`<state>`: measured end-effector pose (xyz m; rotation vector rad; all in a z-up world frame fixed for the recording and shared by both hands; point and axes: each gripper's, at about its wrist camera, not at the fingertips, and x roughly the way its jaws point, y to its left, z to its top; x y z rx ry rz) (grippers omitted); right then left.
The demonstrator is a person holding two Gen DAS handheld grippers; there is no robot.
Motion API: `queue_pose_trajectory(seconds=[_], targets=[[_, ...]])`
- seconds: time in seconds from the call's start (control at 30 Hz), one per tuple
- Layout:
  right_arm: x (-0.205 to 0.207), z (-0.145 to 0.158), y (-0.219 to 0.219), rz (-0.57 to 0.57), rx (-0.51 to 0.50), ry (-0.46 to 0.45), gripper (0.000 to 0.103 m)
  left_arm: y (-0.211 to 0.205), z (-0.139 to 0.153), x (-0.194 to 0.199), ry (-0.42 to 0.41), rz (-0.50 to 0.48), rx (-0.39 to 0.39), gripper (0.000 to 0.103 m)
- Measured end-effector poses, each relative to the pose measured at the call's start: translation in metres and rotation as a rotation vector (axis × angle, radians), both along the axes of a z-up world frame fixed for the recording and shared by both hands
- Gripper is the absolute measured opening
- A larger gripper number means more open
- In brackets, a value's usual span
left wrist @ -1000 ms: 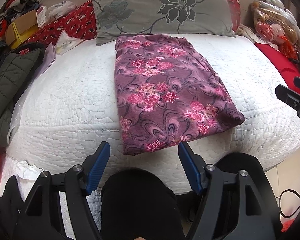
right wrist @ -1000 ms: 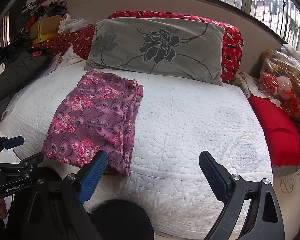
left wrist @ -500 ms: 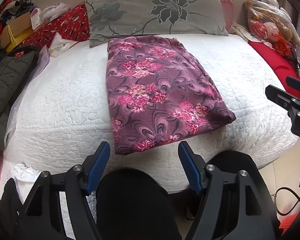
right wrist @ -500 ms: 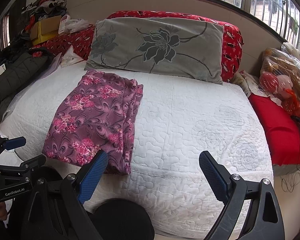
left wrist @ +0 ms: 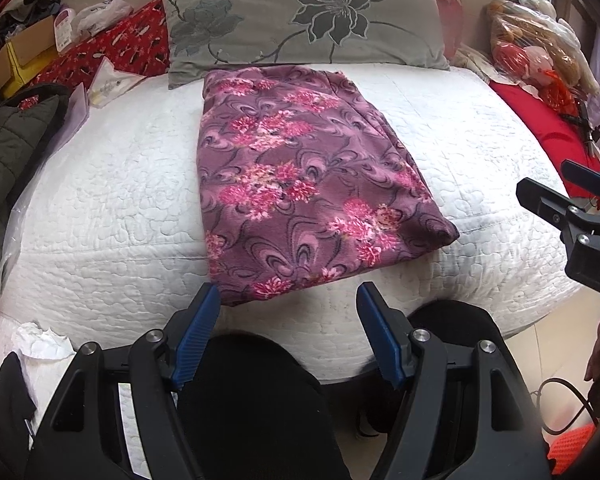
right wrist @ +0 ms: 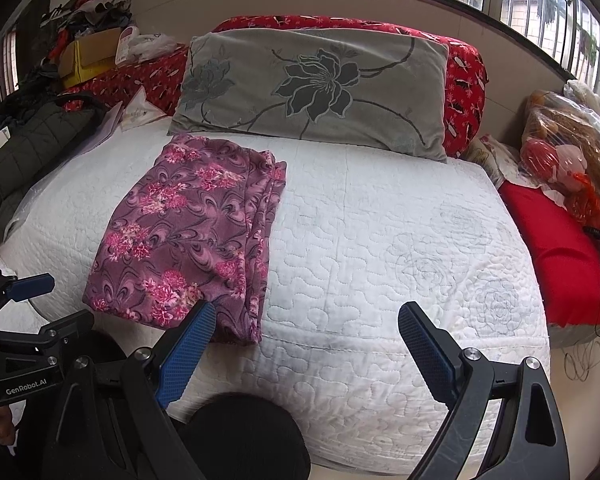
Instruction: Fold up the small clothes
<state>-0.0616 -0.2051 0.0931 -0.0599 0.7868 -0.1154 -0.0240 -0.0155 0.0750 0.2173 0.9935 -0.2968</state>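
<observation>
A purple garment with pink flowers [left wrist: 300, 184] lies folded flat on the white quilted bed [left wrist: 100, 184], its near edge at the bed's front edge. It also shows in the right wrist view [right wrist: 196, 232], left of centre. My left gripper [left wrist: 288, 300] is open and empty, just in front of the garment's near edge. My right gripper [right wrist: 306, 316] is open and empty, over the bed's front edge, its left fingertip by the garment's near right corner. The right gripper shows at the right of the left wrist view [left wrist: 560, 196].
A grey flowered pillow [left wrist: 300, 16] lies behind the garment against a red bolster [right wrist: 460, 76]. A dark padded jacket [left wrist: 8, 144] lies at the left. Bags [right wrist: 568, 152] and a red cushion [right wrist: 560, 256] sit at the right. My dark-clad knees [left wrist: 252, 400] are below.
The left gripper has drifted slightly right and closer to the garment's near edge. The right gripper has barely moved. Both stay open.
</observation>
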Motion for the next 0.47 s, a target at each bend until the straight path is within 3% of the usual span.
queue_pose_trajectory(seconds=[0.47], targets=[[0.0002,-0.0036,-0.0044,-0.01,0.001,0.012,0.094,-0.0037,-0.0033,0.0006,0.026,-0.002,0.011,0.071]])
